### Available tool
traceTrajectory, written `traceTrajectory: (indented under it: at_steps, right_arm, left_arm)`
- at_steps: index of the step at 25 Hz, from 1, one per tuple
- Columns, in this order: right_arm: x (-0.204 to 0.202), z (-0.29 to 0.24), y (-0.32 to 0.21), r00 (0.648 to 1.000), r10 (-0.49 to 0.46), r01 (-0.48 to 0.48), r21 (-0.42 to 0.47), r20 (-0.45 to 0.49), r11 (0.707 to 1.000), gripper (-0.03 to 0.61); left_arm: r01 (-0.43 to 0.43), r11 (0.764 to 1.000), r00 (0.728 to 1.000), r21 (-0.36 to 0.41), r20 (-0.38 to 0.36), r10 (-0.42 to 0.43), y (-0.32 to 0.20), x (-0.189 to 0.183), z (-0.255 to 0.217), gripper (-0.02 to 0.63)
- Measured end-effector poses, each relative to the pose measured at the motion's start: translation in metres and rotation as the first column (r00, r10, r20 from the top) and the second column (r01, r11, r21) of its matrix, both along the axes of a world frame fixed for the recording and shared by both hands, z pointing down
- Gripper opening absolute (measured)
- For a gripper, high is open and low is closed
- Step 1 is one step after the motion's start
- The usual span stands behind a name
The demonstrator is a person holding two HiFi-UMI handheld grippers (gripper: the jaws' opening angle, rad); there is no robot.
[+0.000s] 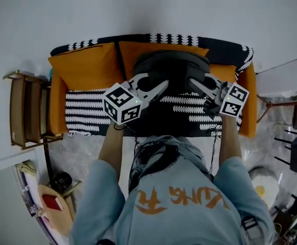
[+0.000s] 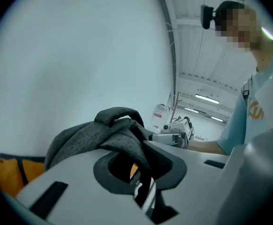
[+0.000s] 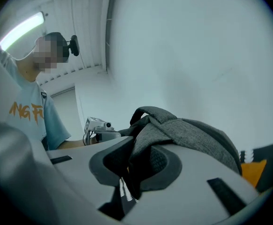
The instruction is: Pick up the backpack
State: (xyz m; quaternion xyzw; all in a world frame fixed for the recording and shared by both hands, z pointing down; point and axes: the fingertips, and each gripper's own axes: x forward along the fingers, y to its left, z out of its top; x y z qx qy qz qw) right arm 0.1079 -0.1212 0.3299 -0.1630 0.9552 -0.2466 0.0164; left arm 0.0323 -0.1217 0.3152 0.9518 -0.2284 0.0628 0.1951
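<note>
the left gripper (image 1: 157, 88) and right gripper (image 1: 195, 84) each pinch fabric of the grey backpack (image 1: 171, 65), which hangs above the sofa (image 1: 84, 68) toward its back edge. the pickup looks essentially done.

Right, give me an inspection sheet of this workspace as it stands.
Surface: orange sofa with a black-and-white patterned throw on its seat.
Job's things: grey backpack, held up over the seat between both grippers.
Clutter: wooden side rack left of the sofa; round wooden stool carrying small items.
Grippers: left gripper and right gripper, each with jaws shut on the backpack's fabric.
Cables: a thin dark lead hangs below the left gripper.
Surroundings: white wall behind the sofa; pale marbled floor.
</note>
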Motion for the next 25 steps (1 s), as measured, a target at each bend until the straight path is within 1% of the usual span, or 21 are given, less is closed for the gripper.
traceTrajectory:
  at_steps: [2,5,9,14,18,25]
  right_arm:
    - [0.001,-0.027,-0.01,1.0,-0.004,0.005,0.081,-0.013,0.997,0.047]
    - [0.0,-0.056,-0.018,0.999,-0.02,0.025,0.17,-0.034,0.985,0.054]
    - [-0.003,-0.084,-0.015,0.998,-0.023,0.036,0.258,-0.05,0.966,0.052]
    - [-0.001,-0.12,-0.02,0.997,-0.047,0.064,0.354,-0.057,0.933,0.052]
    - [-0.002,-0.136,-0.03,0.997,-0.055,0.075,0.409,-0.06,0.909,0.049]
    - [-0.002,-0.145,-0.044,0.996,-0.056,0.08,0.434,-0.067,0.897,0.048]
  left_arm:
    - [0.001,0.997,1.0,0.073,-0.002,-0.001,-0.011,0.0,-0.026,0.063]
    - [-0.009,0.99,1.0,0.142,0.009,0.008,-0.02,-0.004,-0.05,0.063]
    - [-0.021,0.975,1.0,0.223,-0.005,0.023,-0.014,-0.007,-0.079,0.063]
    - [-0.035,0.945,0.999,0.327,-0.018,0.044,-0.018,-0.009,-0.117,0.064]
    - [-0.026,0.927,0.999,0.374,-0.013,0.034,-0.026,-0.009,-0.134,0.064]
    - [-0.02,0.915,1.0,0.402,-0.004,0.023,-0.039,-0.009,-0.145,0.064]
